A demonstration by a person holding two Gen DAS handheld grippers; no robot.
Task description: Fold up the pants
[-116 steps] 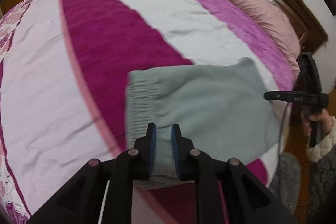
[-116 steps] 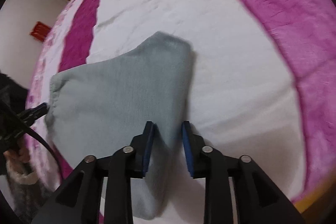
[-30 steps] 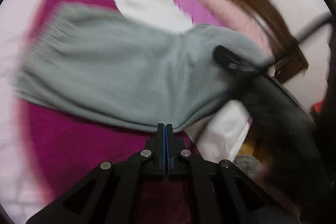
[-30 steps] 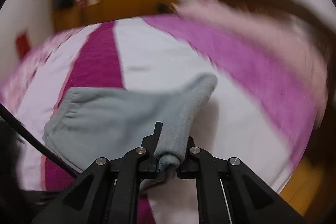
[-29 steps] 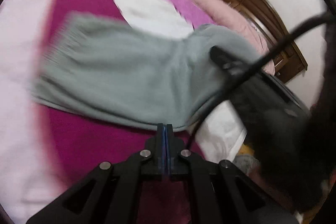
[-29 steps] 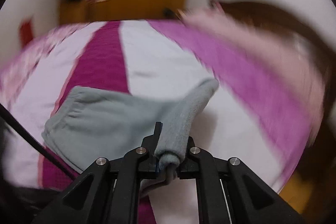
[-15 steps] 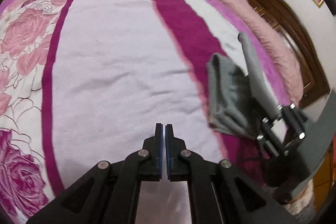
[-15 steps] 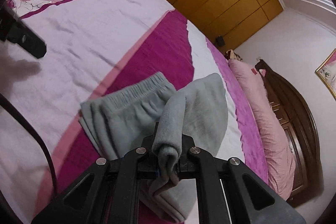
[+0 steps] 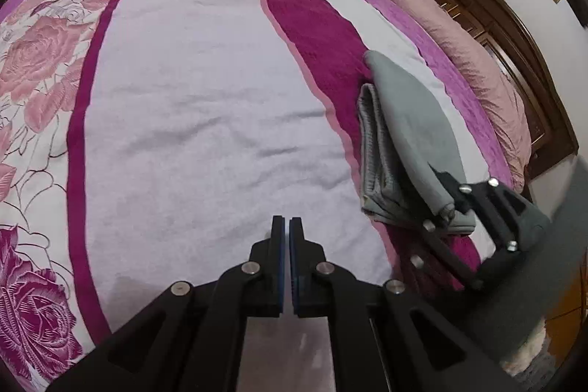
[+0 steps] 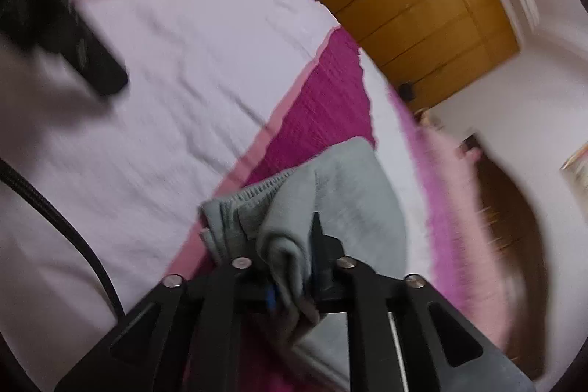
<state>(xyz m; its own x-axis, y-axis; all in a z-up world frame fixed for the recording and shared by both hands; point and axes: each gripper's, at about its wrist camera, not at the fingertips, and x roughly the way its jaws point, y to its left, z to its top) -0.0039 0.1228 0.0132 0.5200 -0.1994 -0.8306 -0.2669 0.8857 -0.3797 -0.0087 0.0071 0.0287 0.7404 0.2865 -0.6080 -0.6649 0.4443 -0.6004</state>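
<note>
Pants (image 9: 400, 142) right of frame on bed (image 9: 205, 105), nearly folded. Our right gripper (image 10: 294, 267) opening, last flap between jaws, not yet laid. Left gripper (image 9: 286, 237) closed, empty.

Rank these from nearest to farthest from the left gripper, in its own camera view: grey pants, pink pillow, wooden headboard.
From the left gripper:
1. Grey pants, folded on the bedspread, to its right.
2. Pink pillow, beyond the pants, along the bed's far right edge.
3. Wooden headboard, behind the pillow.

One pants (image 9: 404, 131), two claws (image 9: 286, 223) (image 10: 294, 267), one pillow (image 9: 452, 35)
</note>
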